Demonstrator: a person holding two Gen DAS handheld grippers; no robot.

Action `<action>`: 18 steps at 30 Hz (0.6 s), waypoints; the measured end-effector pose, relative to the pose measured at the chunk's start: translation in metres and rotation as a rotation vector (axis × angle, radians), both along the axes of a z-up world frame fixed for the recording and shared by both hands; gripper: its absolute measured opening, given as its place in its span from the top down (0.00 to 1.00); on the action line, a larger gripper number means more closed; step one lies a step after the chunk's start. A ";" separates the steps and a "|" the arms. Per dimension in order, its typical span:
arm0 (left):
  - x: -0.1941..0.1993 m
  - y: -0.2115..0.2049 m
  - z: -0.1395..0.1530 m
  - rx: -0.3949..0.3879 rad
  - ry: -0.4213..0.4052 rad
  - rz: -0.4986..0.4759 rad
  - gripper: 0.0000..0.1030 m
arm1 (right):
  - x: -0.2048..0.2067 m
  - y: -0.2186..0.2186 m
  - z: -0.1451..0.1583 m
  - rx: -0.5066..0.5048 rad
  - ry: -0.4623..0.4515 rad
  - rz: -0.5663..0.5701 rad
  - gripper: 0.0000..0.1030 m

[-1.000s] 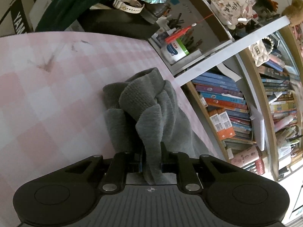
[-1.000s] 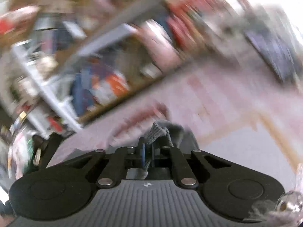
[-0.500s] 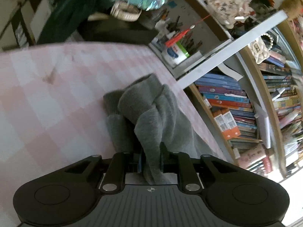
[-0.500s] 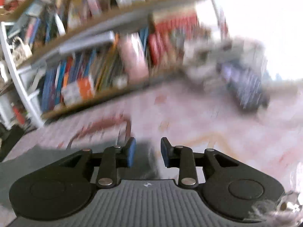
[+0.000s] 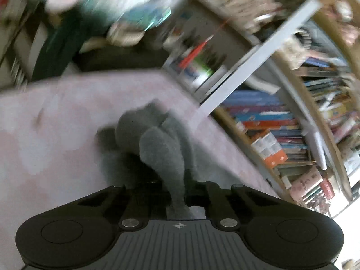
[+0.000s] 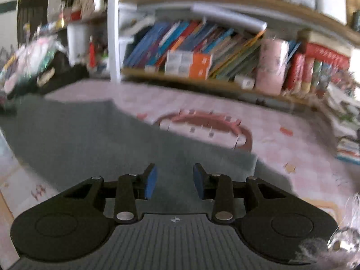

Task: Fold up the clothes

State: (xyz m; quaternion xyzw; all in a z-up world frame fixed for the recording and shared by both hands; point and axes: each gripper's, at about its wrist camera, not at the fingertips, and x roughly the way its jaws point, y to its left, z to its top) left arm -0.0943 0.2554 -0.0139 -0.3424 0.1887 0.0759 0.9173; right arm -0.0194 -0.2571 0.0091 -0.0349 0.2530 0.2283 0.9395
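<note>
A grey fleecy garment [image 5: 157, 144] hangs bunched from my left gripper [image 5: 177, 193], which is shut on a fold of it above the pink checked tabletop [image 5: 56, 139]. In the right wrist view the same grey garment [image 6: 90, 139] lies spread flat on the table. My right gripper [image 6: 174, 180] is open and empty just above the cloth, its blue pads [image 6: 151, 181] apart. The left view is blurred by motion.
A bookshelf [image 6: 202, 56] full of books runs along the far edge of the table. A pink ring print [image 6: 216, 123] marks the tablecloth beside the garment. Clutter and a dark bag [image 5: 112, 51] sit at the far left. Books [image 6: 346, 146] lie at the right.
My right gripper has let go of the garment, opened and swung round over the flat cloth. My left gripper still holds its fold and is moving, blurring the view.
</note>
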 end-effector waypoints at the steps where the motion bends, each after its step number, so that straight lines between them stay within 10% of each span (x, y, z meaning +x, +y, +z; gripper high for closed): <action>1: -0.002 -0.006 0.009 0.053 -0.030 -0.011 0.93 | 0.001 0.002 -0.003 -0.015 0.009 0.010 0.69; 7: 0.009 0.019 -0.020 -0.082 0.151 0.037 0.88 | 0.008 0.016 -0.023 -0.102 0.060 0.067 0.66; 18: -0.028 0.016 -0.005 0.007 0.207 0.172 0.43 | 0.007 0.014 -0.028 -0.102 0.046 0.094 0.65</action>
